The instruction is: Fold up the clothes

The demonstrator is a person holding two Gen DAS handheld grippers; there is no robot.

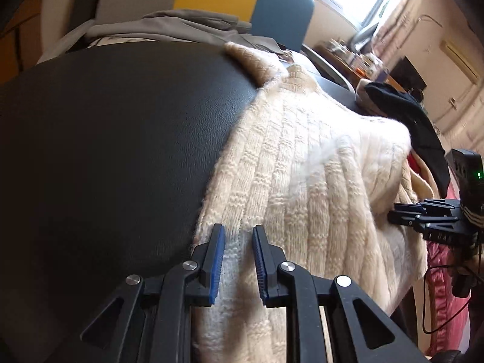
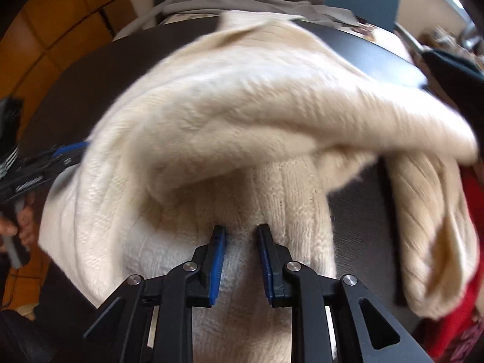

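1. At the left, a black leather-textured table top (image 1: 106, 151) lies bare, with a heap of grey cloth (image 1: 169, 27) at its far edge.
2. The left gripper (image 1: 239, 260) has its blue-padded fingers (image 1: 218, 260) set narrow, with the hem of a cream cable-knit sweater (image 1: 302, 166) pinched between them.
3. The sweater lies along the table's right side, its ribbed and braided knit running away from the camera, with a collar-like flap at the far end.
4. In the right wrist view the sweater (image 2: 242, 115) is bunched, a thick fuzzy fold arched over the ribbed part, and a sleeve hangs down at the right.
5. The right gripper (image 2: 242, 260) likewise holds the knit between narrowly set fingers (image 2: 218, 260).
6. Right of the sweater lie a dark navy garment (image 1: 423, 121) and red cloth (image 2: 466, 317).
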